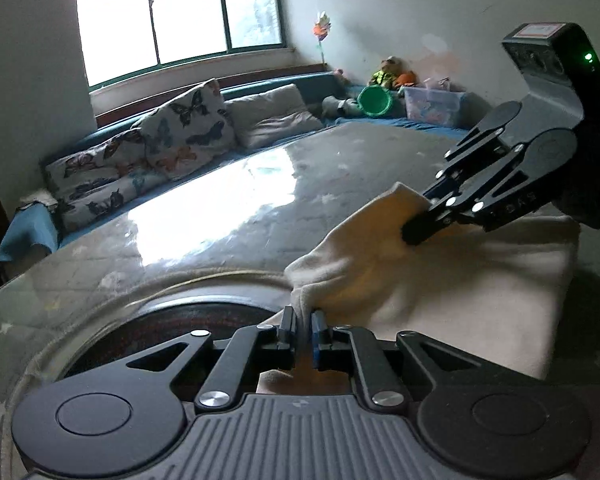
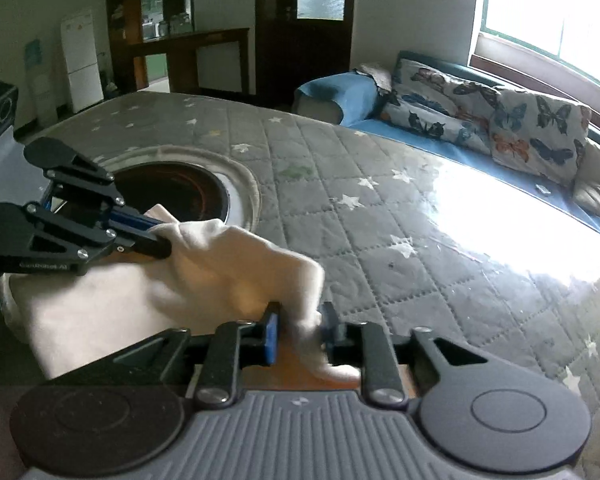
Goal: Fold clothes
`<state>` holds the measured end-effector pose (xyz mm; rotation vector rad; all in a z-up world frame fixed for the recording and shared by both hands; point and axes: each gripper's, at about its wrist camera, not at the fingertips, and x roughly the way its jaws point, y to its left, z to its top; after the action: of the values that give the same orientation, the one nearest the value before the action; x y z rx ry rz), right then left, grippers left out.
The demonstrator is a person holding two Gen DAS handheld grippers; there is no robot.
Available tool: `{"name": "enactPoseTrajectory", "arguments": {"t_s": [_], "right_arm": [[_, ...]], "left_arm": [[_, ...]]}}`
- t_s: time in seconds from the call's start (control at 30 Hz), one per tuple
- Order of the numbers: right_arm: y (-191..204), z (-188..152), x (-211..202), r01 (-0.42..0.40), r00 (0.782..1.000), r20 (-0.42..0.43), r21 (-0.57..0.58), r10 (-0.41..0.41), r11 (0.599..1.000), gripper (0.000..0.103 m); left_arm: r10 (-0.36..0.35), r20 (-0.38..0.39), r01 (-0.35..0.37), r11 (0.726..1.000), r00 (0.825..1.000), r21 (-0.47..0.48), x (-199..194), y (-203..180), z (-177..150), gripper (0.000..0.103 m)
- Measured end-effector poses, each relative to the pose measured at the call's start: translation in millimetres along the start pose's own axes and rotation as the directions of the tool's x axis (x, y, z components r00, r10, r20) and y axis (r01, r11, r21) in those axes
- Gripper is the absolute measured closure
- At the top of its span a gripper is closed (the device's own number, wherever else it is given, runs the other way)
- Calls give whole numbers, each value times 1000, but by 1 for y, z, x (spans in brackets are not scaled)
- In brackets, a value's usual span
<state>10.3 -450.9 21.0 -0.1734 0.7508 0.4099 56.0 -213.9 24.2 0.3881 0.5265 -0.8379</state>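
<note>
A cream garment [image 1: 440, 292] lies partly folded on the grey quilted table cover [image 1: 228, 216], its near edge lifted in a ridge between both grippers. In the left wrist view my left gripper [image 1: 302, 322] is shut on a bunched corner of the cloth. My right gripper [image 1: 414, 232] reaches in from the upper right, its tips at the other raised corner. In the right wrist view the right gripper [image 2: 300, 330] has its blue pads apart, with a flap of the garment [image 2: 228, 264] hanging loose between them. The left gripper [image 2: 162, 240] holds the far corner at the left.
A round dark opening [image 2: 180, 188] is set in the table just beyond the garment. Butterfly-print cushions [image 1: 188, 128] line a blue sofa [image 2: 352, 88] under the window. A green bowl [image 1: 374, 100] and a plastic box [image 1: 434, 104] sit in the corner. A white fridge [image 2: 82, 60] stands far off.
</note>
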Motion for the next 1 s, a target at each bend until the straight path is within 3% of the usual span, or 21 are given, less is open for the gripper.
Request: {"name": "enactPoseTrajectory", "arguments": {"t_s": [0.13, 0.37, 0.7, 0.77, 0.8, 1.0], "right_arm": [[-9, -8, -27, 3, 999, 39, 51, -5, 999, 69], [-33, -43, -58, 63, 998, 13, 152, -66, 986, 69], [-37, -46, -41, 53, 998, 30, 191, -60, 980, 66], [-36, -45, -40, 53, 998, 31, 201, -61, 978, 76], [-36, -44, -40, 64, 997, 32, 205, -72, 977, 97], [-30, -40, -55, 181, 980, 60, 150, -192, 972, 98]], "left_arm": [[39, 2, -39, 999, 999, -16, -2, 3, -2, 81], [88, 19, -88, 995, 996, -43, -9, 5, 3, 80], [101, -5, -101, 995, 995, 13, 3, -7, 1, 79], [105, -8, -105, 994, 994, 15, 5, -8, 0, 79], [110, -9, -109, 994, 994, 14, 6, -9, 1, 79], [113, 14, -113, 994, 993, -1, 8, -11, 5, 79]]}}
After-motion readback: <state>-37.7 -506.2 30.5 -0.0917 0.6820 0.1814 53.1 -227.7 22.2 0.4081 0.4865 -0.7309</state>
